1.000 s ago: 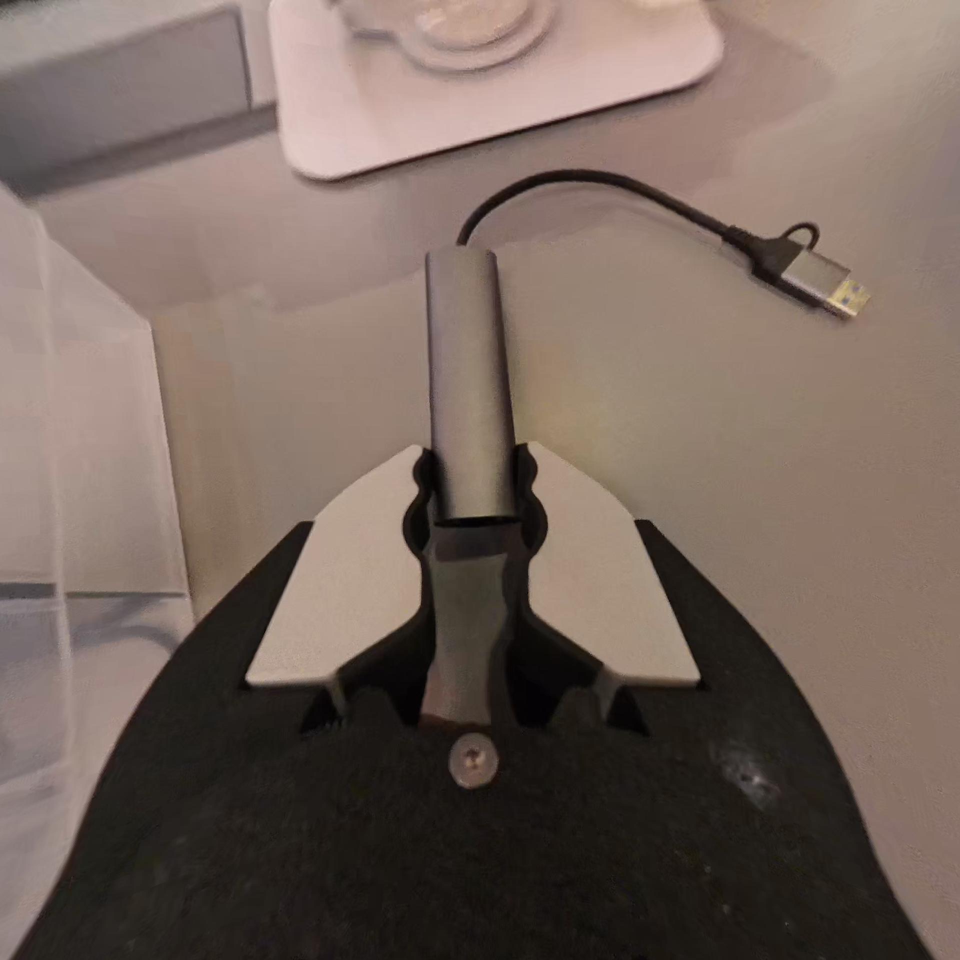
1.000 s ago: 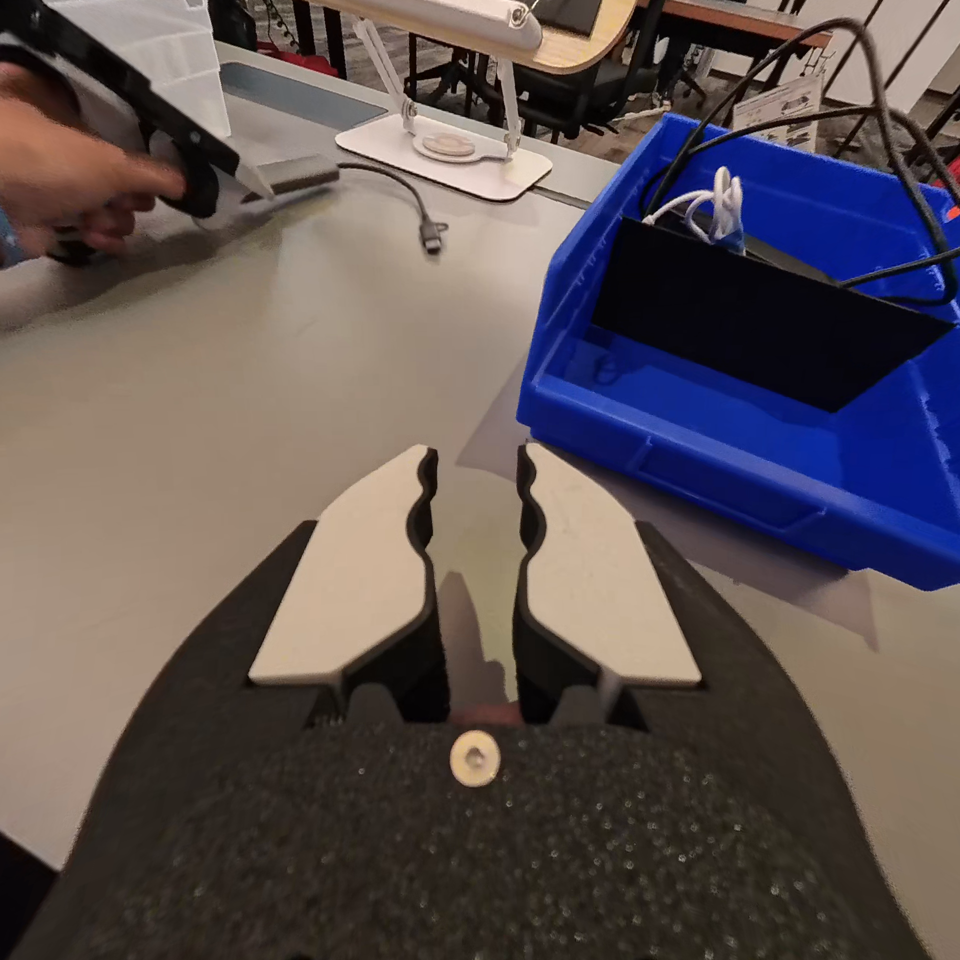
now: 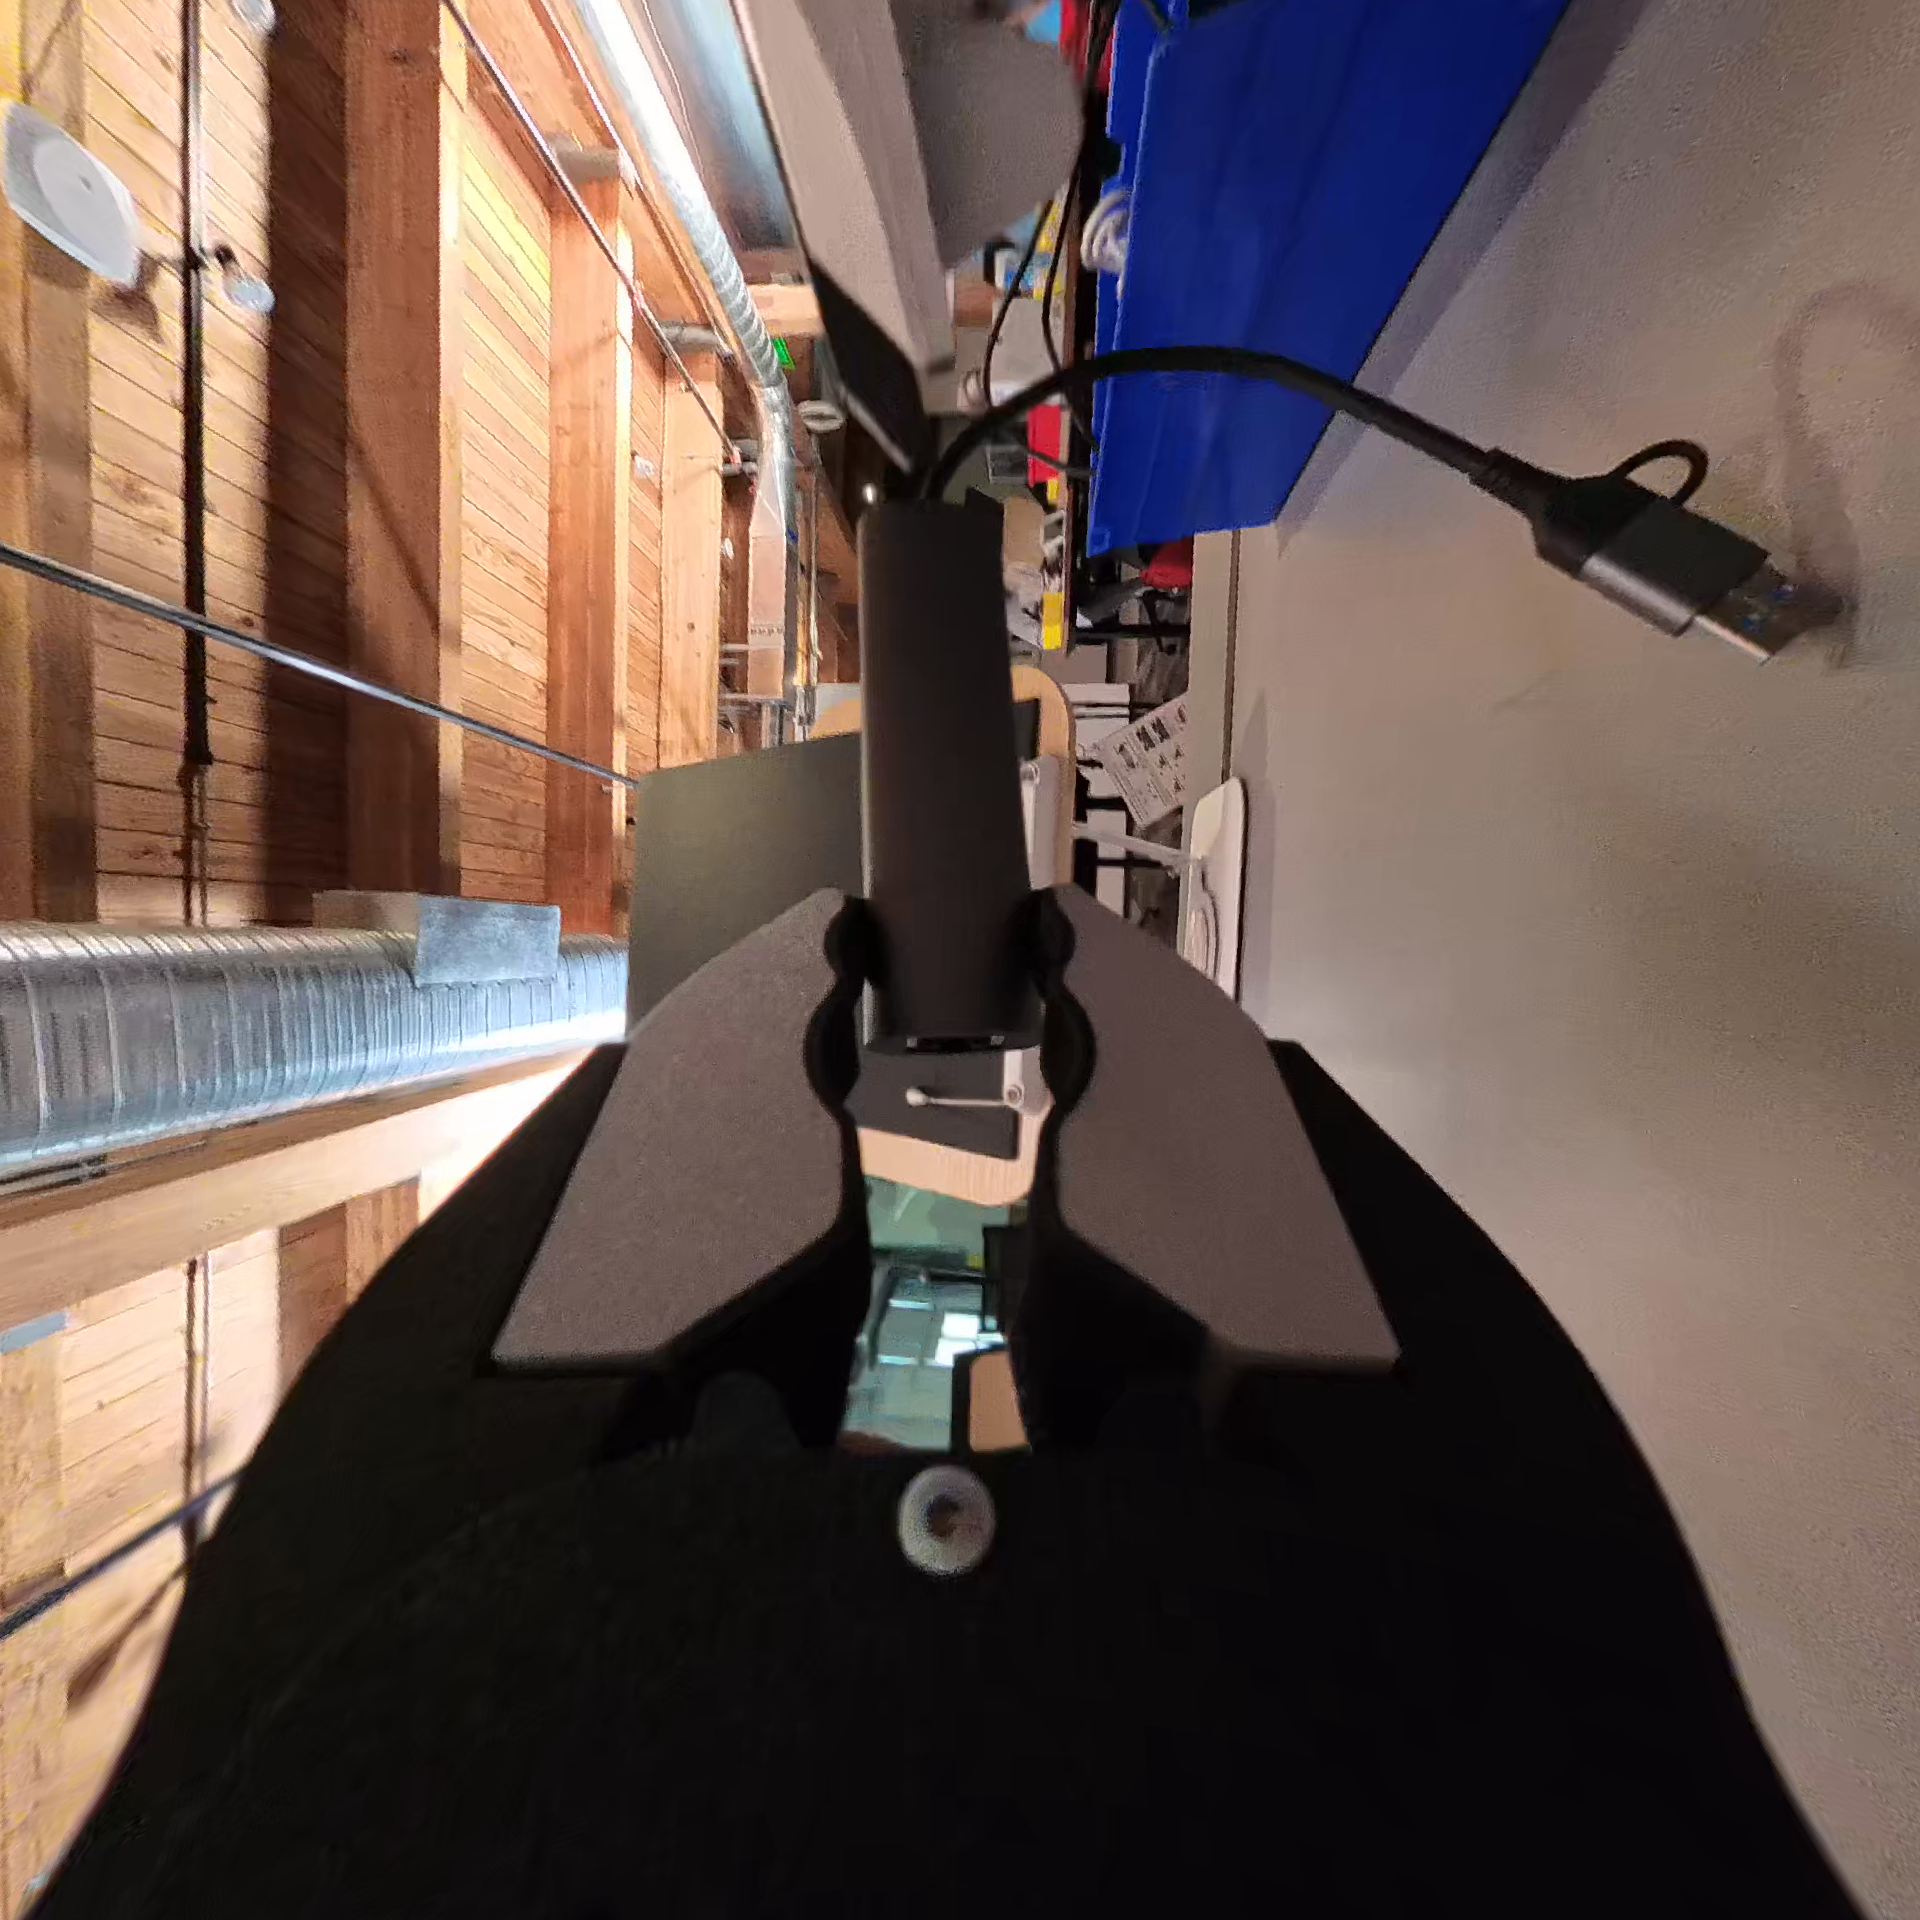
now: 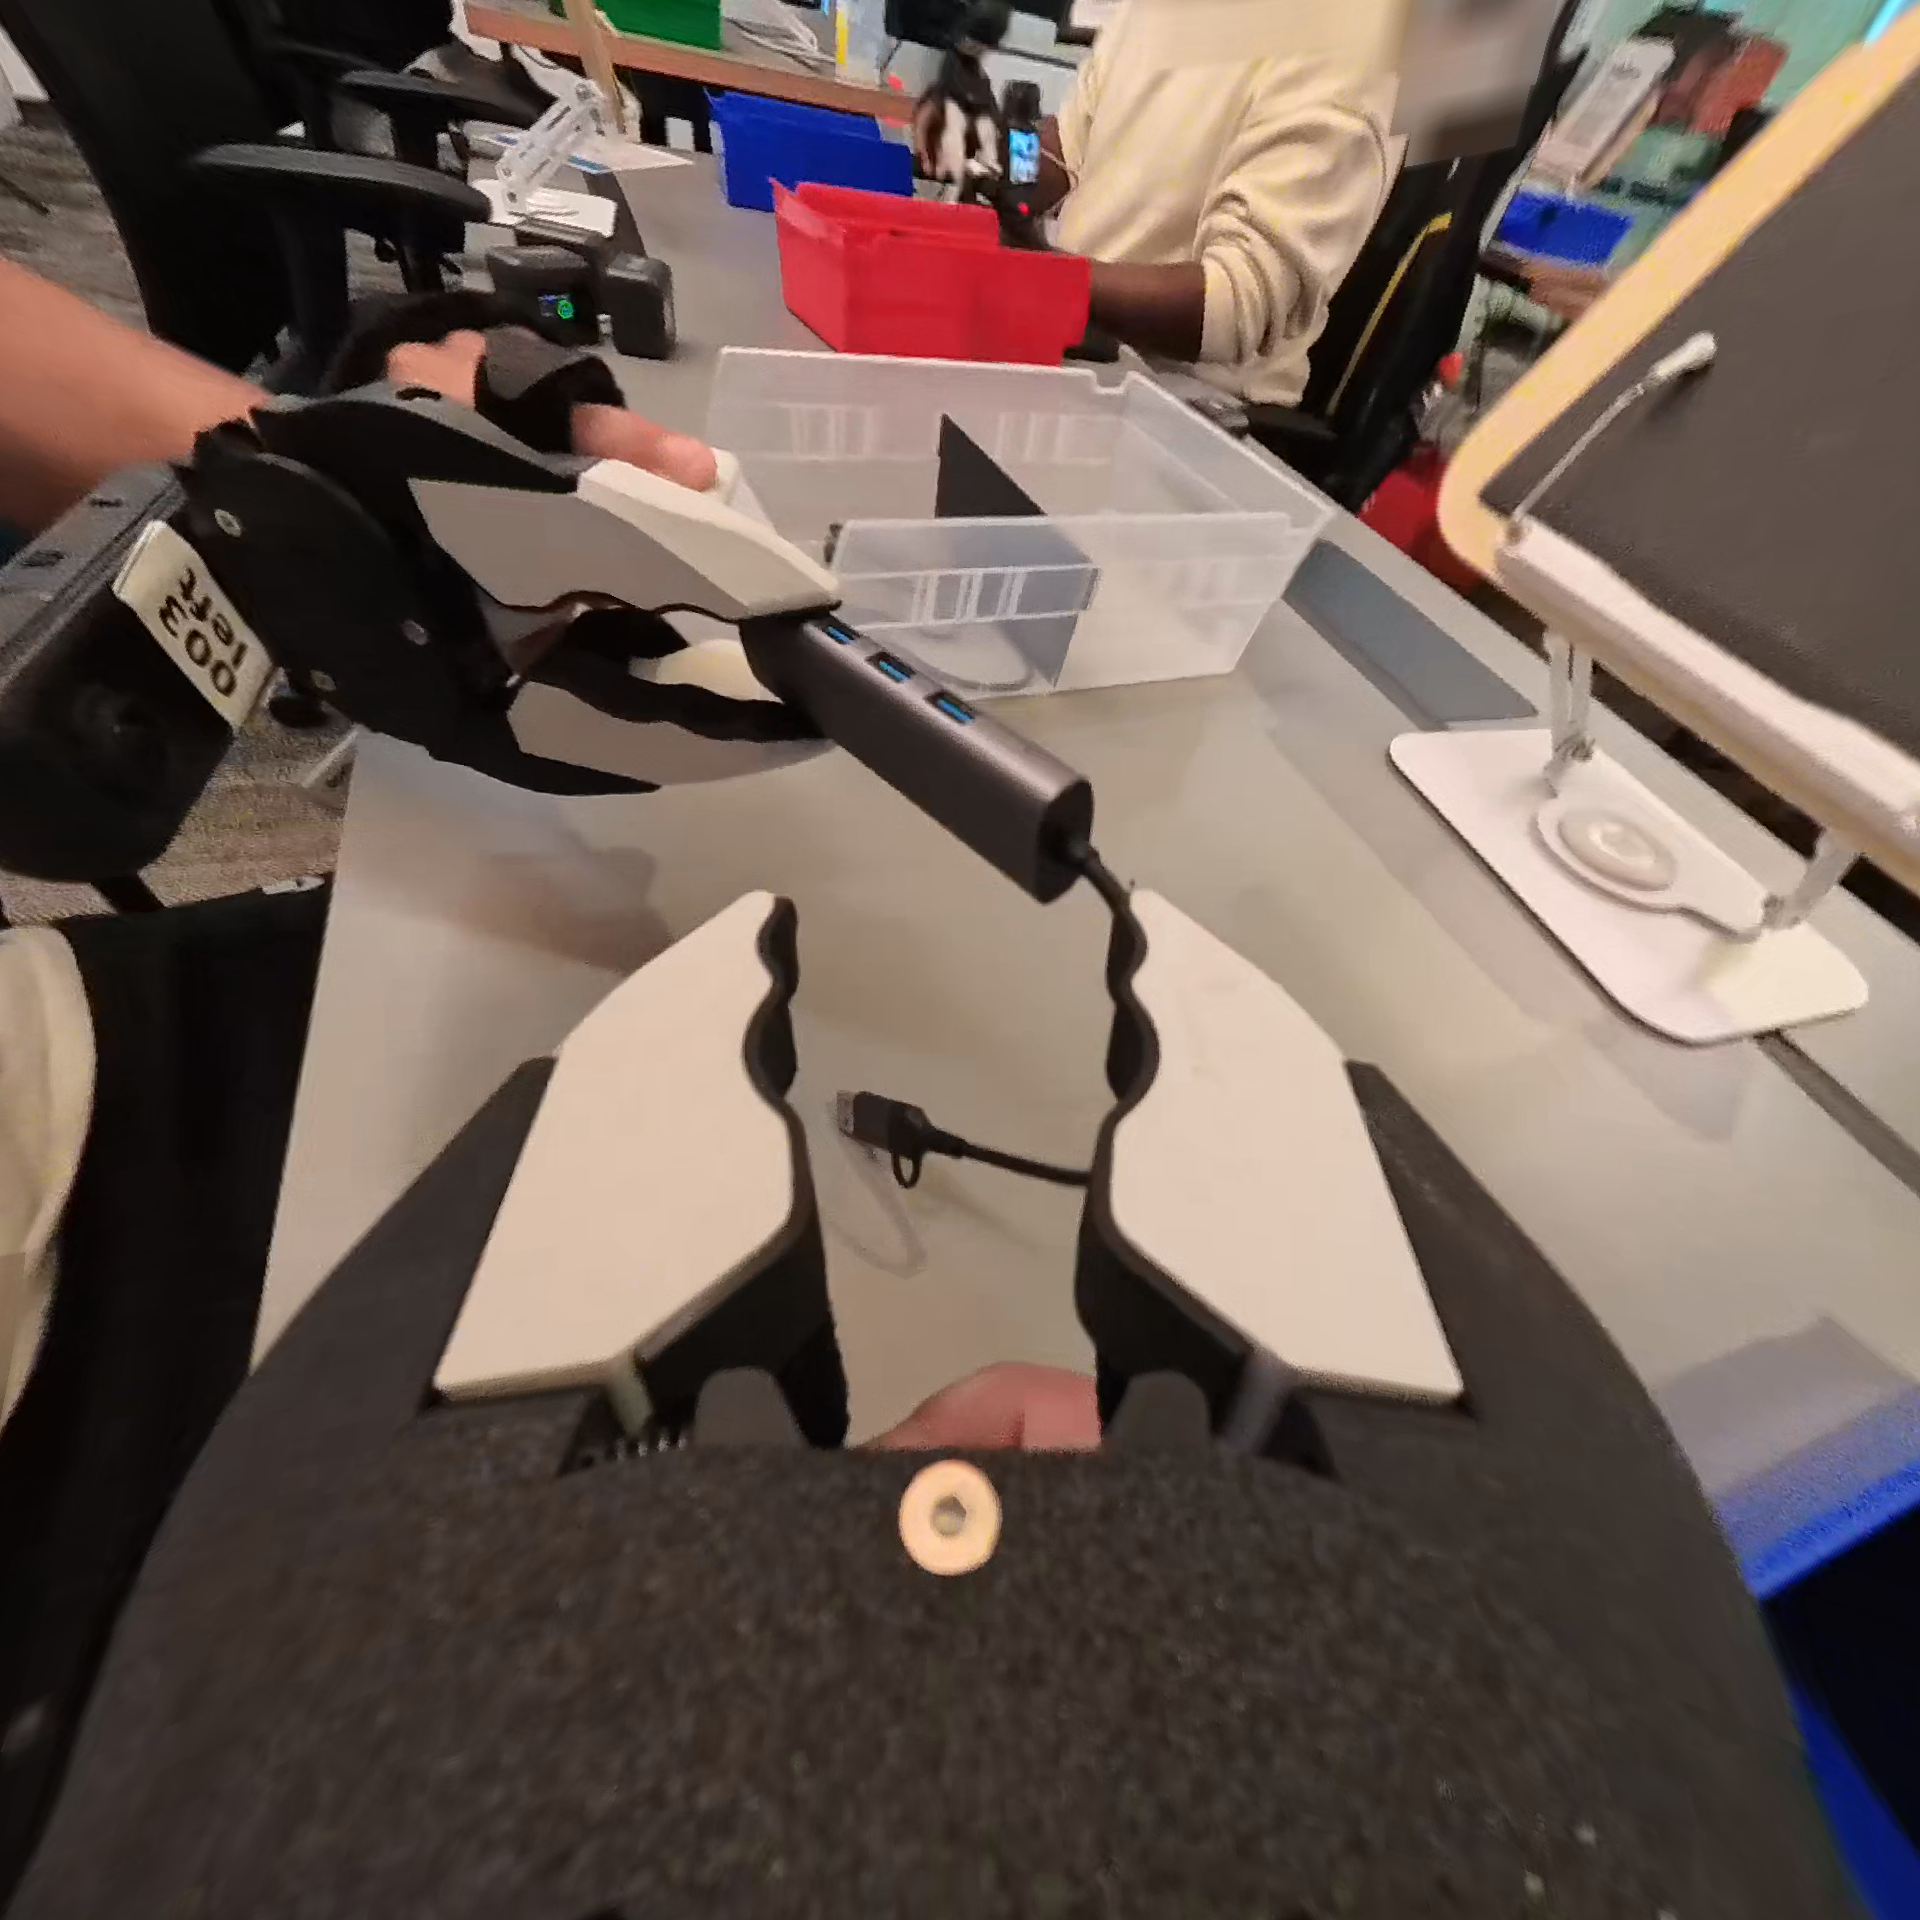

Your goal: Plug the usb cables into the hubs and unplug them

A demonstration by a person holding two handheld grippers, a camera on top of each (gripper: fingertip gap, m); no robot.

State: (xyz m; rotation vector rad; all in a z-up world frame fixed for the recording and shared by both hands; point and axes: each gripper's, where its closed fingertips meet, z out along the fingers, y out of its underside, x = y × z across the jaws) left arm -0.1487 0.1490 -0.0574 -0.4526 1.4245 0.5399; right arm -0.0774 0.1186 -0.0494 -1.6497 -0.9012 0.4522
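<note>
My left gripper (image 3: 943,914) is shut on the near end of a slim grey USB hub (image 3: 935,727) and holds it in the air, rolled on its side. The hub's black cable ends in a USB plug (image 3: 1673,577) that rests on the grey table (image 3: 1558,1039). In the right wrist view the left gripper (image 4: 800,634) holds the hub (image 4: 935,738) with its blue ports facing up. My right gripper (image 4: 956,925) is open and empty above the table, just below the hub's cable end. The plug (image 4: 878,1120) lies on the table between its fingers.
A clear plastic bin (image 4: 1039,520) stands behind the hub, a white stand base (image 4: 1621,883) with a tilted board at right. A blue bin (image 3: 1247,260) is on the table. A red bin (image 4: 914,270) and a seated person (image 4: 1226,177) are at the far side.
The left gripper has lifted the hub off the table and rolled it sideways. The right gripper has opened wider and swung left to face the hub, away from the blue bin.
</note>
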